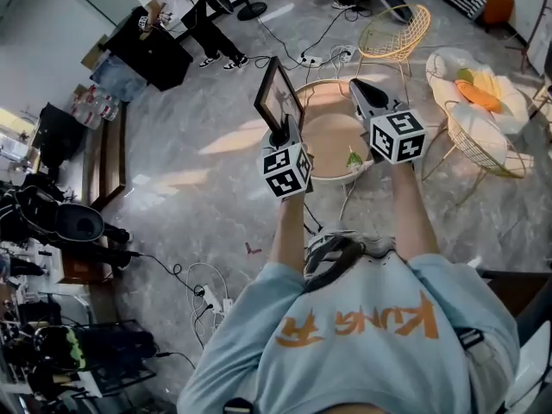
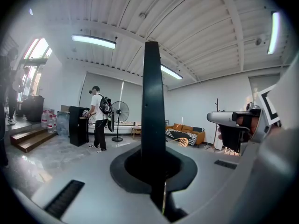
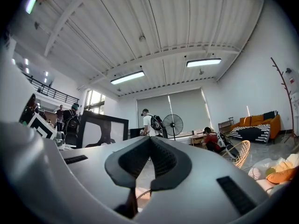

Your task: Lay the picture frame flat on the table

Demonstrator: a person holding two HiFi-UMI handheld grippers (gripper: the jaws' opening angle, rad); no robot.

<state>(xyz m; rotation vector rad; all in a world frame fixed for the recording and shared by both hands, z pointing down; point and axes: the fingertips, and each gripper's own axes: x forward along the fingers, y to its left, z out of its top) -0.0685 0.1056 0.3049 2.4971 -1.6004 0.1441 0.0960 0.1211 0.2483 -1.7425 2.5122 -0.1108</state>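
Foreground, head view: the person's light-blue sweatshirt (image 1: 362, 335) with orange lettering. Both forearms reach forward from it, each hand carrying a gripper.

Left gripper (image 1: 281, 130): jaws clamped on the lower edge of the picture frame (image 1: 278, 97). The frame is dark-bordered. It rises from these jaws, stands upright with a slight tilt, and is clear of every surface. In the left gripper view the frame appears edge-on as a dark vertical bar, seated in the notch between the two pads.

Right gripper (image 1: 357, 84): just to the right of the left gripper and at about the same height, not touching the frame. Its jaws are together with nothing between them. In the right gripper view the frame's face shows off to this gripper's left.

Round table (image 1: 332, 136): light-topped, directly below and slightly beyond both grippers. A small green object (image 1: 354, 158) lies on it beneath the right gripper; what it is cannot be made out.

Yellow wire chair (image 1: 392, 33): beyond the right gripper. White wire chair (image 1: 483, 145) with cushions: to that gripper's right. Both stand well apart from the frame.
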